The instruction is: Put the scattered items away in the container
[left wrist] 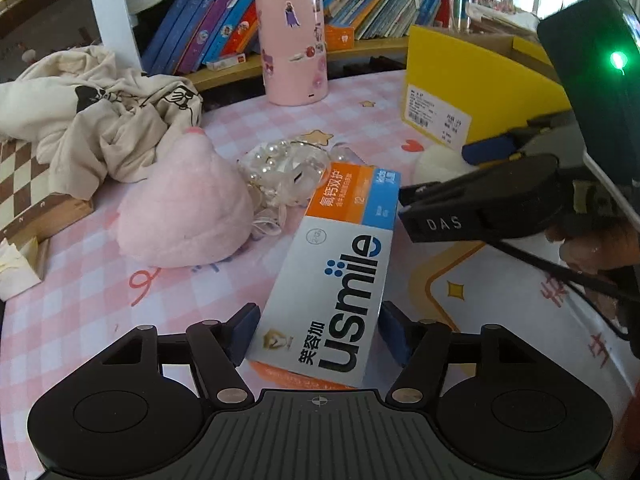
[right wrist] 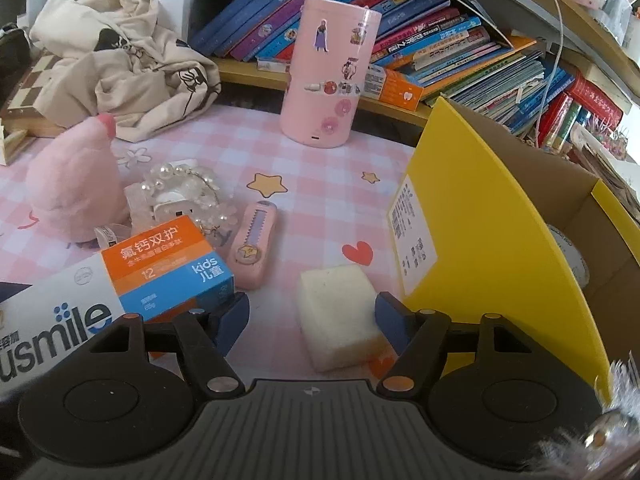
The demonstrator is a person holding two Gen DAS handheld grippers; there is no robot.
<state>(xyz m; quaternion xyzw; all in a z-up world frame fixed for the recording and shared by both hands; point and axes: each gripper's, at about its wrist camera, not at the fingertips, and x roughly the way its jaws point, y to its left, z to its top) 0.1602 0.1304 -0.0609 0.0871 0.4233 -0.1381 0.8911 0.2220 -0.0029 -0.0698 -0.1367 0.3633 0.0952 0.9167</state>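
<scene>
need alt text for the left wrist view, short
The left hand-held gripper grips a white, orange and blue usmile toothpaste box on a pink checked table. The right hand-held gripper reaches in beside a yellow cardboard box; behind lie a pink plush toy and a bead string.

— What do your two grippers look like?

— Your left gripper (left wrist: 316, 330) is matt black plastic: a ribbed grey-black base, two round discs, linkage arms with silver rivets and dark blue pads (left wrist: 245, 326). Your right gripper (right wrist: 312, 320) is built the same. From the left camera you see "DAS" in white on its black body, a green light and a black cable.
</scene>
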